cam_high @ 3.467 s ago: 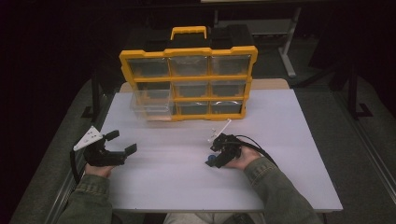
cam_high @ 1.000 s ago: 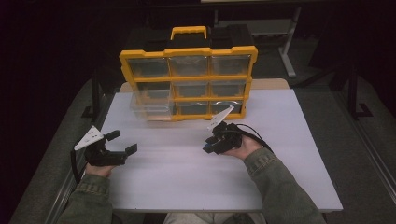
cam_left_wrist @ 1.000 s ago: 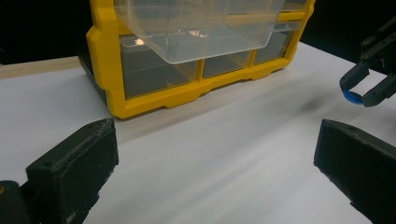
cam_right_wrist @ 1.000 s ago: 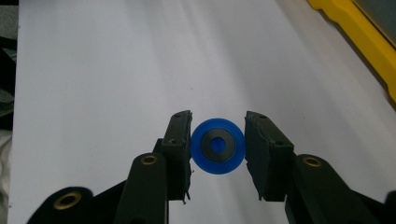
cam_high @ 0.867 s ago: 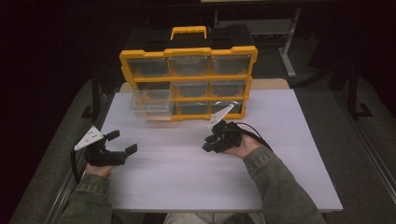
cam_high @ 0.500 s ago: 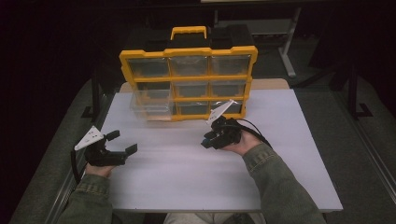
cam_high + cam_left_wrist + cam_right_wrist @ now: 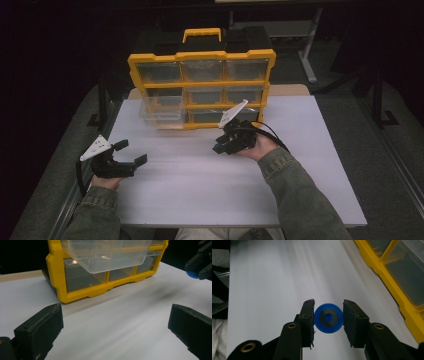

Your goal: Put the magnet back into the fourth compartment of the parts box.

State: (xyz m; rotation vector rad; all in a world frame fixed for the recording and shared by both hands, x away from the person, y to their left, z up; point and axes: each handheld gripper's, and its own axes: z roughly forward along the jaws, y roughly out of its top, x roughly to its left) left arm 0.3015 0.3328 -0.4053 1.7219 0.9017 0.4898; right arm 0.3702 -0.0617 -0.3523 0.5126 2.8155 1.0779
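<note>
Holding one blue disc, right tool.

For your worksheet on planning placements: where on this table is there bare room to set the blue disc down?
Bare white table lies between the two hand-held grippers and along its right side. It is crowded at the back, under the pulled-out clear drawer of the yellow organizer.

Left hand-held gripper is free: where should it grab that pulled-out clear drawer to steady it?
Probably the clear drawer by its front lip, approached from the table side: it juts out of the yellow organizer, front wall facing the open left hand-held gripper.
</note>
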